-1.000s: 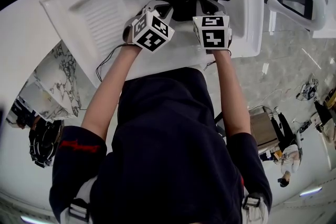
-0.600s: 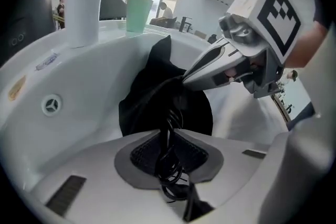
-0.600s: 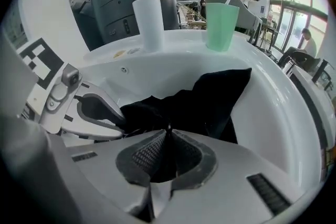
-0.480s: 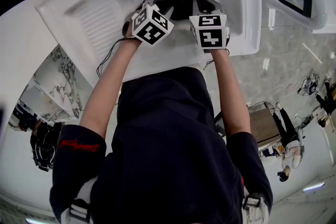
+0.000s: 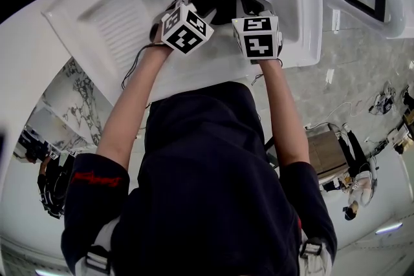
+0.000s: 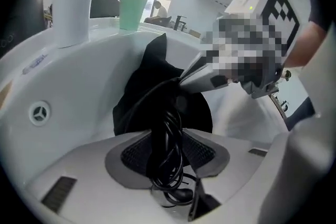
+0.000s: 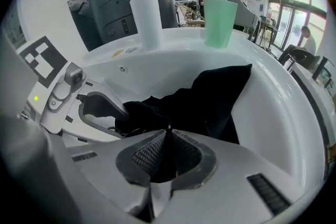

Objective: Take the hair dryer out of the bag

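The left gripper (image 6: 169,150) is holding its jaws partly open, having just been opening them, with the hair dryer's coiled black cord (image 6: 167,131) hanging between them. The right gripper (image 7: 167,152), just to its right, is pinching a fold of the black bag (image 7: 210,97), jaws nearly together. The bag is lying at the far end of the white sink (image 7: 273,113), hiding the dryer's body
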Available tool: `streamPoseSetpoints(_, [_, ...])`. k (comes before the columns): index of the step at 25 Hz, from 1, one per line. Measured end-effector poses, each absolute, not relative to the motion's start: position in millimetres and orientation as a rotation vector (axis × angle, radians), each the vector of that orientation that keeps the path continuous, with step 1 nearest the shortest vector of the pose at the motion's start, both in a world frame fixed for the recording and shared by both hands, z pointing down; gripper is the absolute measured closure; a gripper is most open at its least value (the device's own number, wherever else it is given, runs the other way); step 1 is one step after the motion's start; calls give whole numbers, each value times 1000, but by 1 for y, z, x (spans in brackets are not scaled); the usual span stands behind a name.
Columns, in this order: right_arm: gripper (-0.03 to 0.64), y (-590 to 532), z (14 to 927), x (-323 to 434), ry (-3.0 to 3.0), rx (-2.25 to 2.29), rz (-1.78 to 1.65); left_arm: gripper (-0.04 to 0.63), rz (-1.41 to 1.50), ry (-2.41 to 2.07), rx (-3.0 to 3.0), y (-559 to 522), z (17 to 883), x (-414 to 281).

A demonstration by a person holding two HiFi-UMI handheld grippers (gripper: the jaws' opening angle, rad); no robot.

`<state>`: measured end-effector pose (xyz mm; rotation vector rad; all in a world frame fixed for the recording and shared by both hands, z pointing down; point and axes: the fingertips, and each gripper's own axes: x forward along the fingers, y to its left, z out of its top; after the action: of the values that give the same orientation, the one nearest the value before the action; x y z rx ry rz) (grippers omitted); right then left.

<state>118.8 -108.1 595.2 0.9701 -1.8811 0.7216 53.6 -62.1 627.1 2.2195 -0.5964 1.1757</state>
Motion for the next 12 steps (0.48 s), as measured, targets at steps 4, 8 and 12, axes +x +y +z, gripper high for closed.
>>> streamPoseSetpoints(4, [563,-108,595,119,-1880,974,726,369,1193,-565,2228,-60,632,64])
streamPoseSetpoints(8, [563,-107,595,120,-1878,977,732,344,1213,-558,2218,-61,642,68])
streamPoseSetpoints(12, [563,-106,596,121,-1876,981,737,341,1242,-545,2204,-61,653,67])
